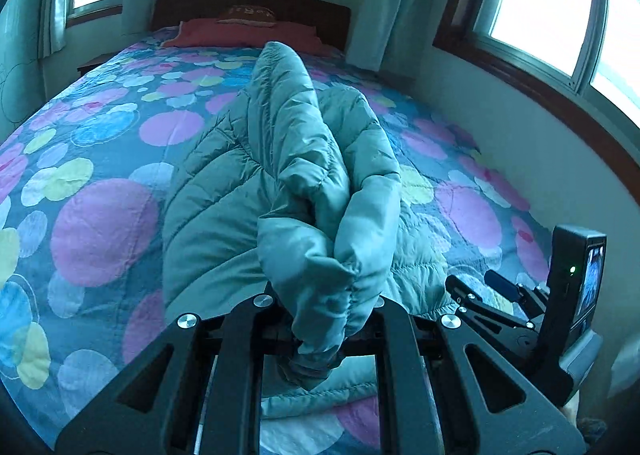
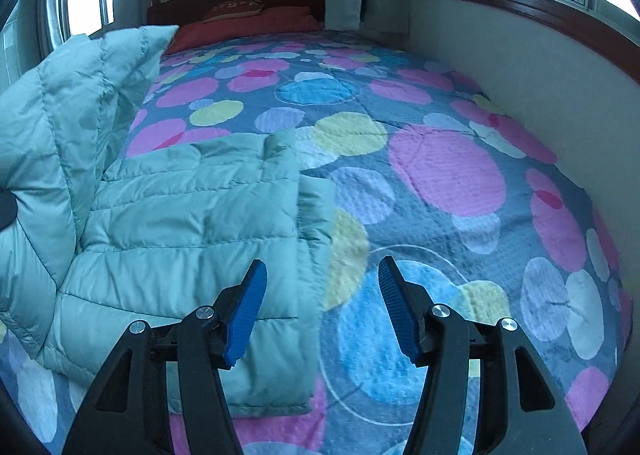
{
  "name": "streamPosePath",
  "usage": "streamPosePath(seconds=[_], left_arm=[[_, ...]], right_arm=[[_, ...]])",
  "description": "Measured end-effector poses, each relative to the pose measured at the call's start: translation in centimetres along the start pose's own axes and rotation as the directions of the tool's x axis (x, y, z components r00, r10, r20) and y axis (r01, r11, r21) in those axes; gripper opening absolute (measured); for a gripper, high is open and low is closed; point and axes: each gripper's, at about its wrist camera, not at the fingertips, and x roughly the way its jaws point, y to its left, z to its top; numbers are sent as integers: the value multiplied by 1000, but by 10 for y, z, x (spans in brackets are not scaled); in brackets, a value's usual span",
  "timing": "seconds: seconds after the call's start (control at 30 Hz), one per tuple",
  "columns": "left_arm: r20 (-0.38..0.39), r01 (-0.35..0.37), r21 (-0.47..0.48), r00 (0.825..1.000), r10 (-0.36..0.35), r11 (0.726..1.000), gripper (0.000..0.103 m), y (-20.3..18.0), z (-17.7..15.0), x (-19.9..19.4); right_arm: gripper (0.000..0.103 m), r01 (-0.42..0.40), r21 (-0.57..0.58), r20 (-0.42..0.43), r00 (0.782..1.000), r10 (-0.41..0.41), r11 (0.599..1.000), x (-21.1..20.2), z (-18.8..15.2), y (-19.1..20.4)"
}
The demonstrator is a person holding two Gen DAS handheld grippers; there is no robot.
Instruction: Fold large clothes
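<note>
A: Midway through a fold, a pale green puffer jacket [image 2: 192,215] lies on a bed [image 2: 440,175] with a spotted cover. What grips it?

B: Only the left gripper [image 1: 320,339]. Its jaws are pinched nearly shut on a bunched elastic cuff [image 1: 340,287], and the sleeve [image 1: 304,143] rises from the grip in a puffy ridge, lifted off the jacket's body.

A: And the right gripper [image 2: 322,307]?

B: Empty. Its blue pads [image 2: 248,311] stand apart, well spread, with nothing between them. It hovers over the jacket's near right edge, one pad above the fabric, the other above the bare cover.

A: Where does the jacket sit on the bed?

B: On the near part, left of the right gripper. Its body lies flat, quilted side up; the far half of the bed is bare up to a red pillow [image 2: 248,29] at the headboard.

A: So which step is this?

B: By the look of it, the sleeve fold: the left sleeve is being carried across the body.

A: What does the next move call for?

B: Likely laying the sleeve flat over the body without dragging the rest, then releasing the cuff. The free right gripper could steady the hem.
</note>
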Motion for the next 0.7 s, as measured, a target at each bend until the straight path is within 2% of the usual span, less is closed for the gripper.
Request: streamPosePath(seconds=[0.27, 0.57, 0.7], left_arm=[[-111, 3, 94, 994, 7, 996, 12, -39, -32, 43], [-123, -13, 181, 992, 36, 983, 12, -64, -59, 66], [-121, 5, 165, 993, 15, 986, 15, -65, -56, 61]], right_arm=[[58, 22, 65, -33, 999, -20, 998, 12, -13, -38], [58, 15, 112, -59, 998, -9, 994, 21, -26, -58], [58, 14, 126, -53, 999, -8, 992, 18, -27, -62]])
